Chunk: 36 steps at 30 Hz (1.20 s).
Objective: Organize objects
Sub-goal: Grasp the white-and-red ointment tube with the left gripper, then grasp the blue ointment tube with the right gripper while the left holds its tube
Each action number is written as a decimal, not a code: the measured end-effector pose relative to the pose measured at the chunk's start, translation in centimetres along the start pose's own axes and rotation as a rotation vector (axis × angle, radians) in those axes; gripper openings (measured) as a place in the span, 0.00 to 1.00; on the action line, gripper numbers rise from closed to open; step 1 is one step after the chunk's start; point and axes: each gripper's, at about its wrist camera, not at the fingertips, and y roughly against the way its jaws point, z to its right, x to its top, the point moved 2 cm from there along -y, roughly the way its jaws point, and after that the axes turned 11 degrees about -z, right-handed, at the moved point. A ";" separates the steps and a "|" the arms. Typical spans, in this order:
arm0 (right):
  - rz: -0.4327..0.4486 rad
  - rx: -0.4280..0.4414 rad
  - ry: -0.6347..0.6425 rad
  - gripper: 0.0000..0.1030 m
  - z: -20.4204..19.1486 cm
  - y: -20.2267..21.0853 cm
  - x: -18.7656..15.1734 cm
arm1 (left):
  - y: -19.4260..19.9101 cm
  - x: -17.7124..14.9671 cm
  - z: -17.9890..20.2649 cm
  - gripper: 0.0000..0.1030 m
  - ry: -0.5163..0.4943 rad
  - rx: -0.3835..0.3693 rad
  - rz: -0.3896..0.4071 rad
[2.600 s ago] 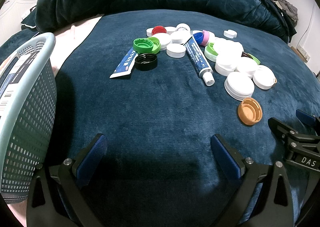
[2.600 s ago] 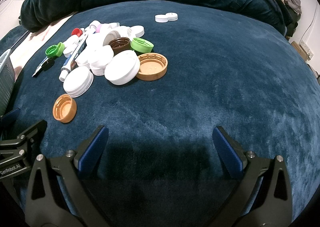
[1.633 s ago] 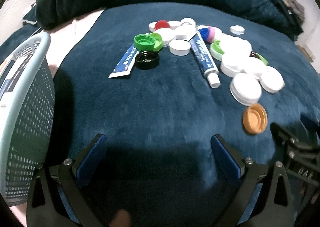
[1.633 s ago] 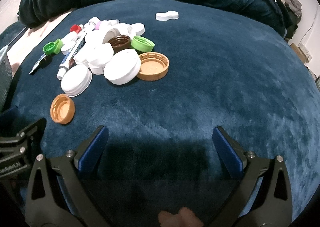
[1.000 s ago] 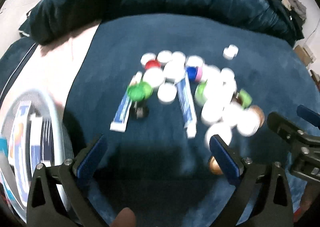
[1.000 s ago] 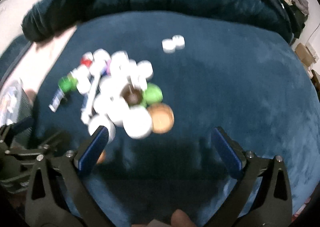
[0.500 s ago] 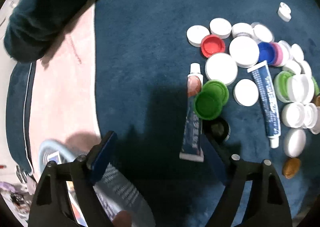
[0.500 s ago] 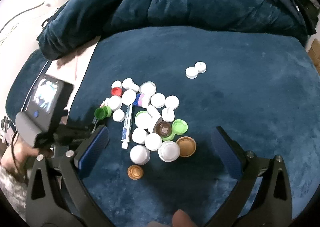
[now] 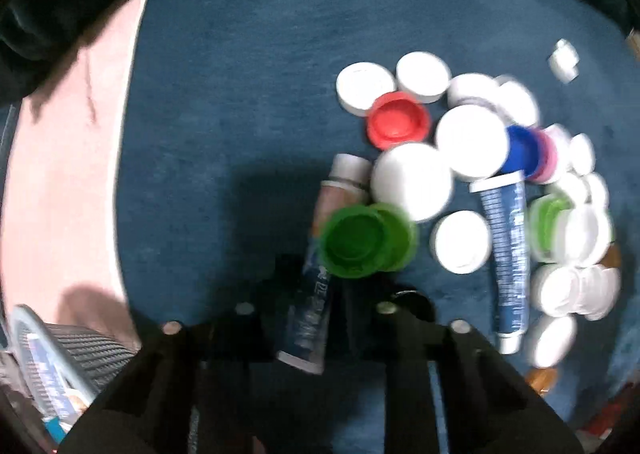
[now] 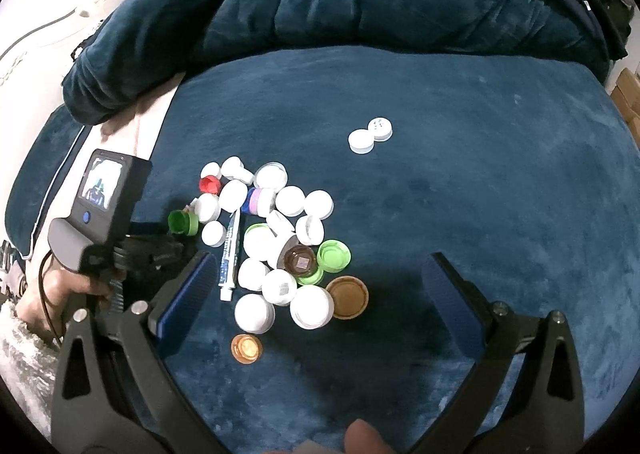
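Left wrist view: the left gripper (image 9: 310, 318) has come down from above the pile and snapped its jaws together on the tail end of a blue tube (image 9: 310, 310) that lies on the bed (image 9: 240, 53) under a green cap (image 9: 352, 242). The tube looks ready to lift toward the basket (image 9: 76, 346). The right gripper (image 10: 320, 294) hangs spread wide and empty over the caps.

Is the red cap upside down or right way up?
Upside down. The red cap lies on the blanket with its hollow inside facing up, rim showing around it.
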 end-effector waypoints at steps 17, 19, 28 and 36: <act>-0.156 0.312 -0.033 0.99 -5.6 -5.8 1.9 | 5.2 -6.6 1.5 0.17 0.046 -0.155 0.036; -0.189 0.351 -0.028 0.94 -6.3 -7.0 2.2 | 4.9 -7.0 0.3 0.17 0.048 -0.162 0.050; -0.299 0.315 -0.067 0.50 -6.7 -11.6 1.6 | 4.5 -7.6 -0.3 0.17 0.035 -0.167 0.062; -0.305 0.154 0.005 0.37 -8.6 -14.1 0.9 | 4.9 -7.6 -1.3 0.17 0.059 -0.180 0.079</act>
